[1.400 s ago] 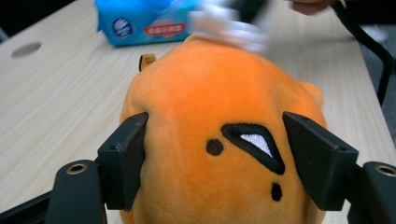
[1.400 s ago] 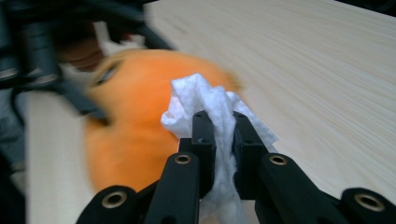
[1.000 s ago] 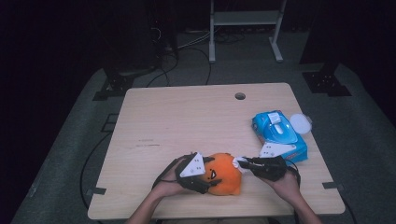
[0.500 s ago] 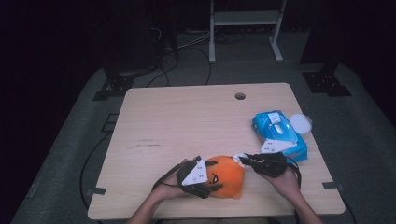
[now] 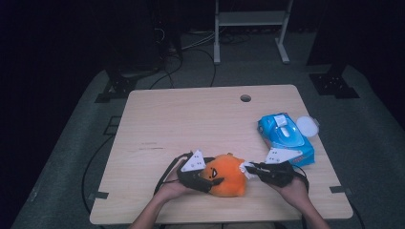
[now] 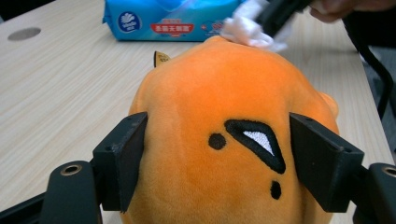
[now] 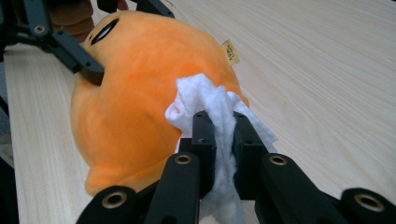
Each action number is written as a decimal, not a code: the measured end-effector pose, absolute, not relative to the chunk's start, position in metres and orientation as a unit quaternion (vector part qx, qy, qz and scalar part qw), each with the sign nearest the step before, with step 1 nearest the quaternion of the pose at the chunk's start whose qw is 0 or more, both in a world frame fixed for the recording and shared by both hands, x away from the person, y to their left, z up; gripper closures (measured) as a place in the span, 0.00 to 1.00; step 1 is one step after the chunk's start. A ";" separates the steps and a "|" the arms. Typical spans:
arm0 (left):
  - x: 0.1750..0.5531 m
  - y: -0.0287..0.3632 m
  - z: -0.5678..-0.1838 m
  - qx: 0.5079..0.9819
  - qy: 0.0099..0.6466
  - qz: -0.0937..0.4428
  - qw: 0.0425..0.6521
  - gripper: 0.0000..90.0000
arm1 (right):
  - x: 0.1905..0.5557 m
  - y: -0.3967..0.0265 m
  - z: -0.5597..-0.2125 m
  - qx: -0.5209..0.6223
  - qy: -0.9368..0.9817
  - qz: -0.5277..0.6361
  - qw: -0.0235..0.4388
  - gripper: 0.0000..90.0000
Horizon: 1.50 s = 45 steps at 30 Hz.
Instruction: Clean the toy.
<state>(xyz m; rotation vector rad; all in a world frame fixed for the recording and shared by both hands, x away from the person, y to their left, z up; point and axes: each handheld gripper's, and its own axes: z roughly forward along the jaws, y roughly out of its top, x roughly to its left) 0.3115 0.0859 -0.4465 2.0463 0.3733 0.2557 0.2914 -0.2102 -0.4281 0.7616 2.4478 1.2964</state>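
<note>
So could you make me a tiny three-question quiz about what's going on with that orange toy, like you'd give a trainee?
1. True or false: the right tongs are shut on a crumpled white wipe.
2. Which is the wipe touching?
A. the blue plastic wipes pack
B. the round orange plush toy
C. the light wooden table
3. Fill in: the left tongs have one black jaw on each ____ of the toy.

Key:
1. True; the wipe is pinched between the two jaws.
2. B; it rests against the toy's back.
3. Side; the left jaws have just been opening slightly, and the toy sits between them.
</note>
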 end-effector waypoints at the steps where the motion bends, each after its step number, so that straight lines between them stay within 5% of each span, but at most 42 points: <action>1: 0.312 0.085 -0.447 0.844 0.163 0.108 0.499 0.28 | 0.290 -0.209 -0.426 0.261 0.843 0.451 0.133 0.91; 6: 0.313 0.078 -0.447 0.835 0.193 0.122 0.501 0.27 | 0.279 -0.193 -0.417 0.227 0.843 0.473 0.123 0.90; 13: 0.308 0.083 -0.441 0.836 0.153 0.103 0.517 0.10 | 0.292 -0.200 -0.427 0.253 0.840 0.462 0.133 0.90; 17: 0.306 0.082 -0.442 0.842 0.149 0.130 0.501 0.25 | 0.291 -0.202 -0.425 0.258 0.836 0.464 0.137 0.90; 21: 0.307 0.073 -0.441 0.836 0.162 0.138 0.506 0.28 | 0.280 -0.187 -0.415 0.229 0.831 0.493 0.122 0.90; 27: 0.309 0.077 -0.440 0.841 0.168 0.121 0.500 0.04 | 0.284 -0.181 -0.420 0.231 0.836 0.480 0.133 0.90; 36: 0.309 0.074 -0.439 0.824 0.175 0.122 0.525 0.28 | 0.278 -0.176 -0.414 0.225 0.831 0.486 0.148 0.90; 39: 0.308 0.074 -0.439 0.826 0.168 0.132 0.522 0.26 | 0.277 -0.168 -0.411 0.212 0.836 0.483 0.154 0.90; 43: 0.314 0.080 -0.442 0.822 0.205 0.111 0.520 0.10 | 0.284 -0.182 -0.415 0.232 0.833 0.478 0.154 0.90; 45: 0.317 0.080 -0.443 0.816 0.221 0.086 0.526 0.12 | 0.286 -0.187 -0.417 0.241 0.831 0.476 0.156 0.90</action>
